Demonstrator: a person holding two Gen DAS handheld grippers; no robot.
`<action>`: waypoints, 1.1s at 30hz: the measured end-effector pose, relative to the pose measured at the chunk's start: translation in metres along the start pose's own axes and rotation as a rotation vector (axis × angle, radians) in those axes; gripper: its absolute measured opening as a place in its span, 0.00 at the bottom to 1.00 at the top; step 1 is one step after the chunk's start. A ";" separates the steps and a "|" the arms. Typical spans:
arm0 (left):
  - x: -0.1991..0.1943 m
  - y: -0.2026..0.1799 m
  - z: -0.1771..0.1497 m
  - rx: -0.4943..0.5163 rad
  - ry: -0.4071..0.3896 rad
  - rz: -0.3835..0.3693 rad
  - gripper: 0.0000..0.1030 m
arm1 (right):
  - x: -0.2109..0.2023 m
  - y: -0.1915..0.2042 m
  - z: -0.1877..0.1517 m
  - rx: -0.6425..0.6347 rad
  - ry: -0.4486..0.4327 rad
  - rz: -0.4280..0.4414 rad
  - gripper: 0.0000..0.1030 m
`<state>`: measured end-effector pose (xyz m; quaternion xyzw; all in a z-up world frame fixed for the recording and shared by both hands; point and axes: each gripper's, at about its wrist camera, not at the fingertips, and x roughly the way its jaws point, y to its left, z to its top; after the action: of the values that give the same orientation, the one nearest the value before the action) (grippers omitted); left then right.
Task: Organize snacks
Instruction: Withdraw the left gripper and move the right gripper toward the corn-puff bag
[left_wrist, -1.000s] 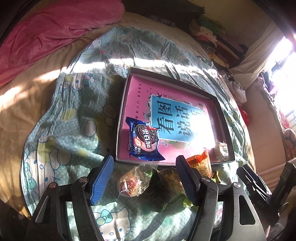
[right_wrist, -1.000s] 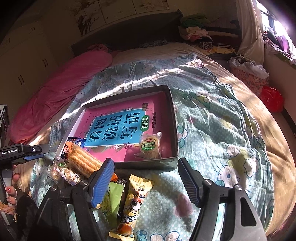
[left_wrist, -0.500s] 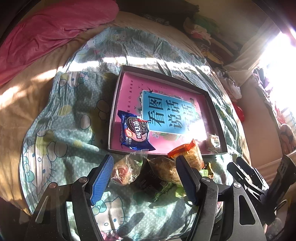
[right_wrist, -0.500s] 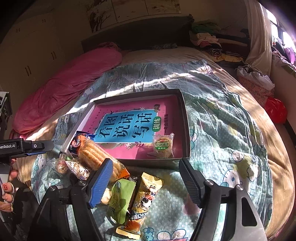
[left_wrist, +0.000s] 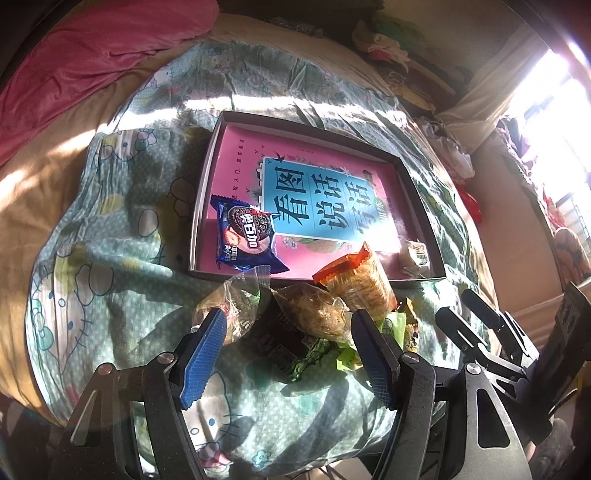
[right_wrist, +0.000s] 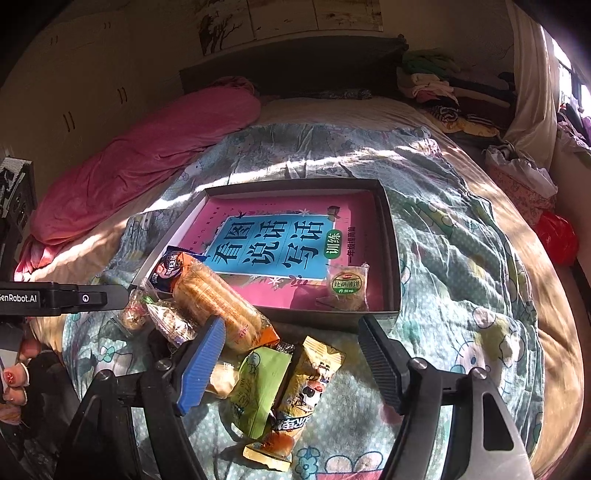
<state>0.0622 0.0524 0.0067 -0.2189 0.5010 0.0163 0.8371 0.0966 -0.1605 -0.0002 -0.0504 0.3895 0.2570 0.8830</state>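
Tongs, both pairs, left (left_wrist: 286, 349) and right (right_wrist: 291, 363), released, nothing held. Grip one wrapper (right_wrist: 258, 387) by its crimped edge; place flat in tray (right_wrist: 391, 258).

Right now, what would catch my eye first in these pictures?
A shallow box on the cartoon bedspread holds a pink and blue book, a blue cookie pack and a small biscuit packet. Just in front lies a heap of snacks, below two open hand-held grippers.

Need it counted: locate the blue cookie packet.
Blue cookie packet lies inside the tray, in its near-left corner in the left wrist view, beside the orange cracker sleeve.
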 end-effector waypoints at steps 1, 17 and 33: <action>0.001 -0.001 -0.001 0.003 0.004 -0.002 0.70 | 0.000 0.001 0.000 -0.008 0.001 0.000 0.72; 0.022 -0.009 -0.016 0.009 0.077 -0.018 0.70 | 0.010 0.030 -0.010 -0.142 0.045 0.028 0.76; 0.052 -0.016 -0.005 -0.042 0.116 -0.034 0.70 | 0.022 0.037 -0.013 -0.197 0.058 0.022 0.78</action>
<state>0.0880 0.0266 -0.0337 -0.2455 0.5445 0.0000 0.8020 0.0818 -0.1238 -0.0208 -0.1400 0.3885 0.3021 0.8592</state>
